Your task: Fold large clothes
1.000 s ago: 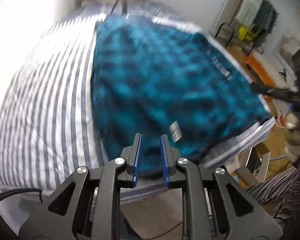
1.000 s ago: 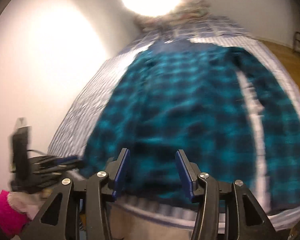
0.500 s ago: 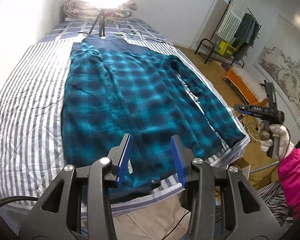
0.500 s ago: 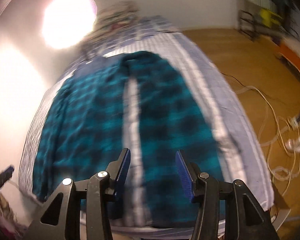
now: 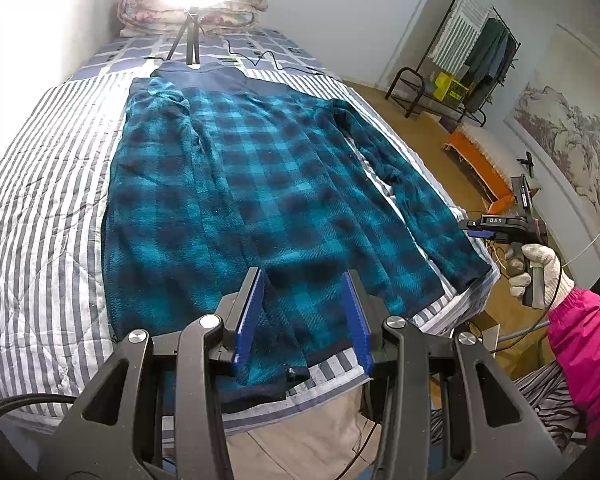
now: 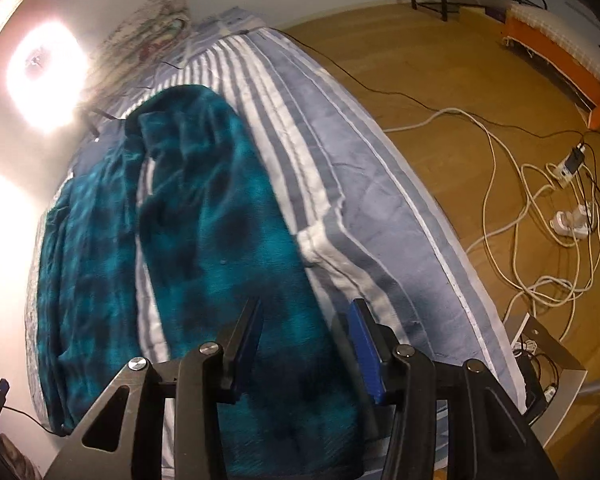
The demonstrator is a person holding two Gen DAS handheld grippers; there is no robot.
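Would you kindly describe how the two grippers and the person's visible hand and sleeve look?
Both the left gripper and the right gripper have black frames, silver rivets and blue ribbed pads. A black cable trails from the left one. The right hand wears a white knit glove and a pink sleeve.

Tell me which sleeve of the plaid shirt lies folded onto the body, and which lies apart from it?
The sleeve toward the wall side lies on the plaid shirt. The other sleeve, nearest the bed edge and the right gripper, lies apart, with striped bedding showing between.
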